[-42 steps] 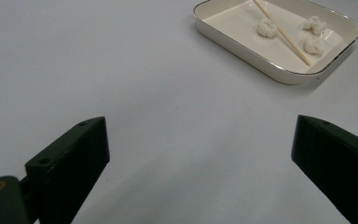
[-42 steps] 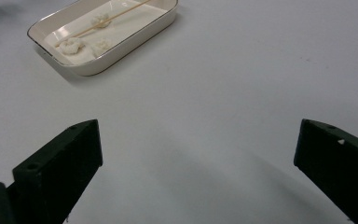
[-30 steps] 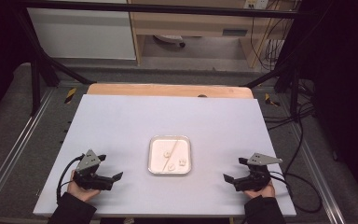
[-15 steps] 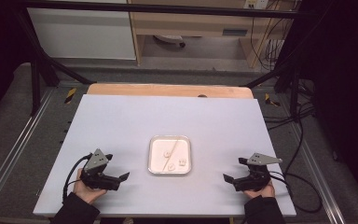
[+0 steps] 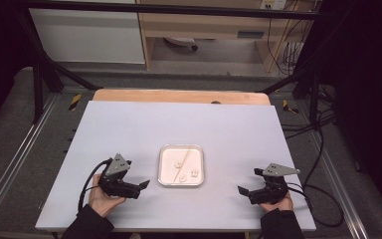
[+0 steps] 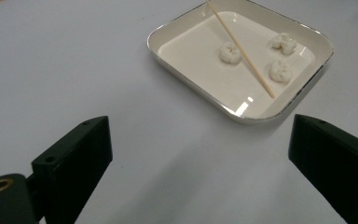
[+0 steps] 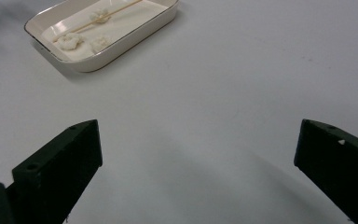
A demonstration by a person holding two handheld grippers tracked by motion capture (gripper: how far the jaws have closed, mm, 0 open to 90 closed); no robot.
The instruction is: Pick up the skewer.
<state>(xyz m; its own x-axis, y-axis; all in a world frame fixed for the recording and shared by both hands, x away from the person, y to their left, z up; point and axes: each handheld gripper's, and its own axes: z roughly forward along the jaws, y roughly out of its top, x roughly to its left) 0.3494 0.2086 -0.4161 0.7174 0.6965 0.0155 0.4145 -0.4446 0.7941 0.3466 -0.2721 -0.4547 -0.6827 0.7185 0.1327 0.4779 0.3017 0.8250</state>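
- Two hand-held black grippers, left gripper (image 5: 140, 185) and right gripper (image 5: 242, 189), had jaws spread wide, holding nothing, probably readied for an approach.
- One shallow, cream, square tray (image 6: 200, 86) lay ahead of the left jaws, holding three white lumps (image 6: 230, 52) and a thin wooden skewer (image 6: 242, 50), likely to contain them.
- No writing was legible.

The skewer's (image 6: 242, 50) far end runs off the top edge.
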